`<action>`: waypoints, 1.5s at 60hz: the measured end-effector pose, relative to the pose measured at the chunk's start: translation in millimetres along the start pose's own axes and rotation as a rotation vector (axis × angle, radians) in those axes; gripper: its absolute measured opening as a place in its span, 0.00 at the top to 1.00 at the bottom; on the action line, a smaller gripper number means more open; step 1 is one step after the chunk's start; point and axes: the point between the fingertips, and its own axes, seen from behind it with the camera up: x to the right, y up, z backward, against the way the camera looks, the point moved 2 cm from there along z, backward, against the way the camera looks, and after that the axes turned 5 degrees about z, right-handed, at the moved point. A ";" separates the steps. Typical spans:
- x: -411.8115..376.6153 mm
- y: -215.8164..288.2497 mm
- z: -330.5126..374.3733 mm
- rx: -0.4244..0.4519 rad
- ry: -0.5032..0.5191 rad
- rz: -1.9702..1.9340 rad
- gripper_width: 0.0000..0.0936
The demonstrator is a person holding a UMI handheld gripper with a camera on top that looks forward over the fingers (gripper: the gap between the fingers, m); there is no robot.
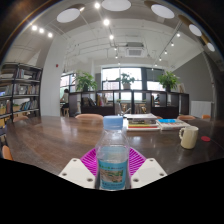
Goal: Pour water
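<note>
A clear plastic water bottle (pixel 113 157) with a pale blue cap and a blue label stands upright between my gripper's (pixel 113 168) two fingers. Both magenta pads (pixel 92 160) press against its sides, so the gripper is shut on it. The bottle's bottom is hidden below the fingers. A white mug (pixel 189 137) stands on the wooden table (pixel 60 140), well beyond the fingers and off to the right.
A stack of books (pixel 141 122) and a blue box (pixel 169 123) lie on the table beyond the bottle. Chairs and planter dividers stand behind the table. Bookshelves (pixel 18 92) line the left wall.
</note>
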 end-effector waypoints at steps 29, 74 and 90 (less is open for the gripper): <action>60.4 33.2 -31.8 0.041 0.018 -0.297 0.70; 318.1 106.1 -76.6 0.559 0.080 -2.051 0.68; 338.4 94.6 -80.9 0.649 0.076 -2.300 0.68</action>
